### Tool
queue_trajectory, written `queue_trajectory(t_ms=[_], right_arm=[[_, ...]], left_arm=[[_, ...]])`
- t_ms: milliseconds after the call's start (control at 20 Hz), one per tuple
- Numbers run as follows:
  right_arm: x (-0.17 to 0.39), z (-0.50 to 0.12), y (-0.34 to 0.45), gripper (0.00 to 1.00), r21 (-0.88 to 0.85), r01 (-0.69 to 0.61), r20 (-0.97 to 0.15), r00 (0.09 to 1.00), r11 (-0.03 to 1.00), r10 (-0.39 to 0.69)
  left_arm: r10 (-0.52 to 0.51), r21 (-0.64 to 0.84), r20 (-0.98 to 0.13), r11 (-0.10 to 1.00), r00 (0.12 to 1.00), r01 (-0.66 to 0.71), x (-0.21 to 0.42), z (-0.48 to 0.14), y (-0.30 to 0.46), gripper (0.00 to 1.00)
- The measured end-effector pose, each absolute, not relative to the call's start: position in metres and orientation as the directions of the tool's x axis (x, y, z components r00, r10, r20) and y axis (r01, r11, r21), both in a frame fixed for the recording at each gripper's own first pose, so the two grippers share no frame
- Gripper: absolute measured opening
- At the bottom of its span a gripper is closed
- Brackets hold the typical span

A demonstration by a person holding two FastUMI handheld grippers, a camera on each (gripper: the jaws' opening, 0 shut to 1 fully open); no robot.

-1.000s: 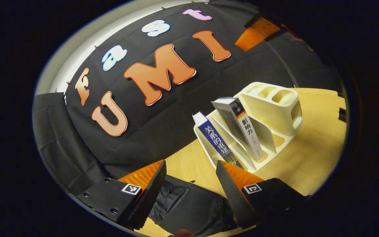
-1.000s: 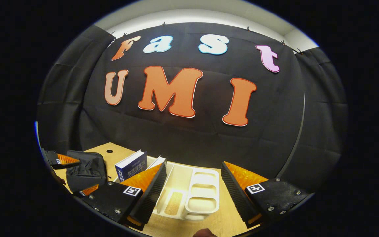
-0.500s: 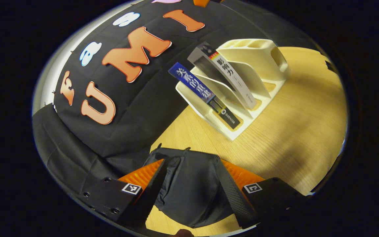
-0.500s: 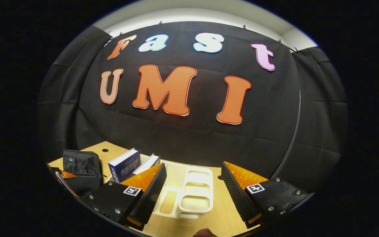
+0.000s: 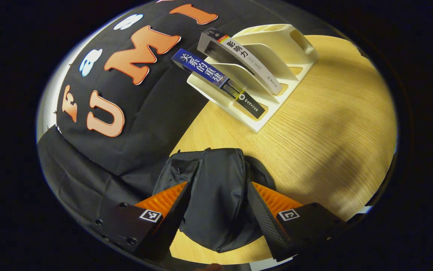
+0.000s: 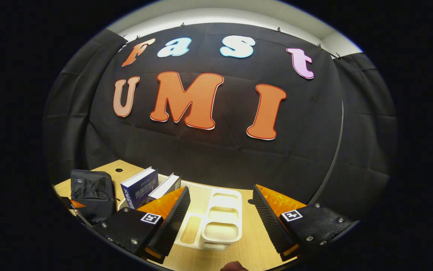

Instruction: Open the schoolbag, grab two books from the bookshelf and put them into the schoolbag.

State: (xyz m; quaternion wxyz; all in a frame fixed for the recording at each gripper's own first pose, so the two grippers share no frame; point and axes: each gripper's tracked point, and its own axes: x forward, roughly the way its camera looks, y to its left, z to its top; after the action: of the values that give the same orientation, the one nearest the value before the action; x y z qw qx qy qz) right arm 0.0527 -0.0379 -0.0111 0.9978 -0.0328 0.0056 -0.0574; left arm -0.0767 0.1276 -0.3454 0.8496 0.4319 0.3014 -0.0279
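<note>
Wooden table [image 5: 325, 124] in a black-draped booth. Left gripper [image 5: 216, 210] hangs over the black schoolbag [image 5: 216, 195], fingers spread wide either side of it, not pressing. The zipper [image 5: 242, 195] runs along the bag's right side; it looks closed. Best to bring the fingers down on the zipper pull before closing them. Beyond, a white bookshelf [image 5: 273, 109] holds two leaning books [image 5: 211, 73]. Right gripper [image 6: 220, 220] hovers wide open above the shelf.

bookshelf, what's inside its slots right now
Two books lean in the bookshelf: a blue-spined book and a grey-spined book. The dividers cover their lower parts; the tall end cups' insides are hidden.
</note>
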Motion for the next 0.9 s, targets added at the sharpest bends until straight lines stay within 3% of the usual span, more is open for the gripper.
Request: queue_trajectory(t_ms=[450, 550, 600, 650, 700, 900], right_arm=[[0.053, -0.014, -0.044, 1.0, -0.055, 0.107, -0.011, 0.994, 0.993, -0.108], [0.053, -0.014, -0.043, 1.0, -0.055, 0.098, -0.009, 0.995, 0.994, -0.099], [0.053, -0.013, -0.044, 1.0, -0.059, 0.096, -0.006, 0.995, 0.994, -0.096], [0.053, -0.013, -0.043, 1.0, -0.063, 0.09, -0.004, 0.996, 0.994, -0.091], [0.053, -0.012, -0.043, 1.0, -0.068, 0.089, -0.003, 0.996, 0.994, -0.089], [0.054, -0.012, -0.04, 1.0, -0.067, 0.063, -0.011, 0.998, 0.996, -0.064]], left_arm=[[0.316, 0.75, -0.533, 0.606, 0.785, 0.264, -0.074, -0.36, 0.174, 0.94], [0.323, 0.749, -0.545, 0.602, 0.774, 0.276, -0.064, -0.365, 0.176, 0.84], [0.322, 0.746, -0.55, 0.604, 0.771, 0.28, -0.06, -0.367, 0.176, 0.73], [0.323, 0.747, -0.548, 0.604, 0.772, 0.278, -0.057, -0.366, 0.176, 0.72], [0.323, 0.741, -0.556, 0.61, 0.766, 0.28, -0.056, -0.366, 0.176, 0.53], [0.302, 0.712, -0.594, 0.629, 0.746, 0.312, -0.052, -0.362, 0.173, 0.22]])
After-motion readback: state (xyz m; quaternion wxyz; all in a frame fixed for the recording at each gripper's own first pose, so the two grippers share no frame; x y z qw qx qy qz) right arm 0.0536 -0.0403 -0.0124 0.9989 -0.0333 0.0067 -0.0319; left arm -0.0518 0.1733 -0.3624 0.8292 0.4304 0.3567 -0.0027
